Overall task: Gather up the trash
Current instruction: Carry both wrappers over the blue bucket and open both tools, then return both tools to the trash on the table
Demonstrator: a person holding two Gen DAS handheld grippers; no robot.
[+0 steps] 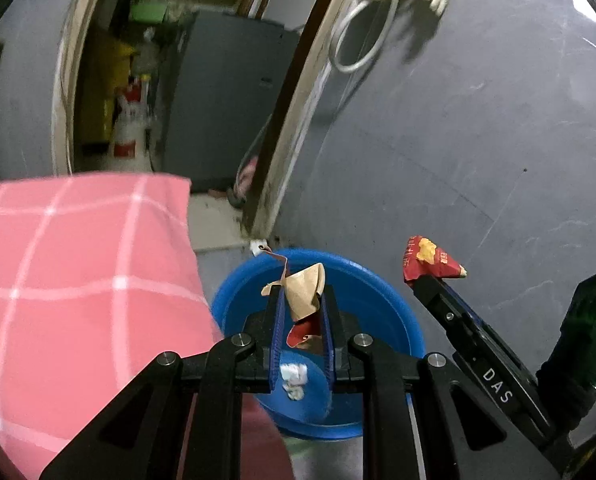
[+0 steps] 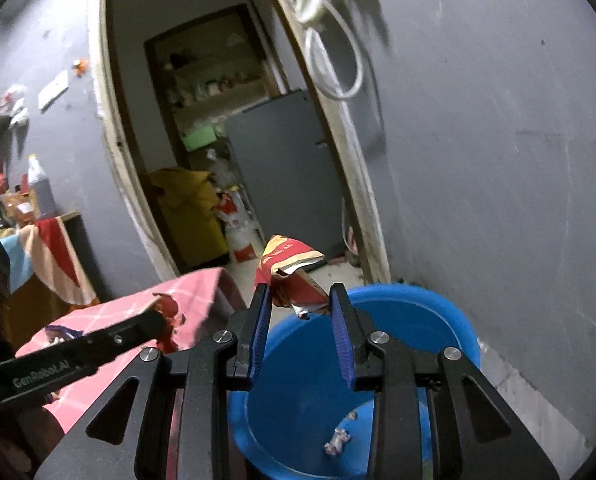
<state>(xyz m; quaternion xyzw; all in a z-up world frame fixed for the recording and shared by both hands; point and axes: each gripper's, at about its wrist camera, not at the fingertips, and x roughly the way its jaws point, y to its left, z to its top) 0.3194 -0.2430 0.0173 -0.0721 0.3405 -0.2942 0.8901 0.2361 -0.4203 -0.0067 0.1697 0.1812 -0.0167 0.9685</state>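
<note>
Left wrist view showed the left gripper (image 1: 301,300) clamped on a crumpled brown-and-red wrapper (image 1: 305,296), held directly above the blue basin (image 1: 377,300), with a white paper wad (image 1: 294,376) lying in the basin below its fingers. Right wrist view showed the right gripper (image 2: 299,312) closed on a red snack packet (image 2: 292,276) over the near rim of the same basin (image 2: 449,312). A pink checked cloth (image 1: 78,280) lay just left of both grippers.

**Red wrapper held over the blue basin**

The right gripper (image 2: 299,300) is pinching a crumpled red wrapper (image 2: 292,276) above the far rim of the blue basin (image 2: 449,316). A small crumpled scrap (image 2: 337,442) is lying on the basin's bottom. The left gripper (image 2: 154,322) is reaching over the pink checked cloth (image 2: 202,292).
</note>
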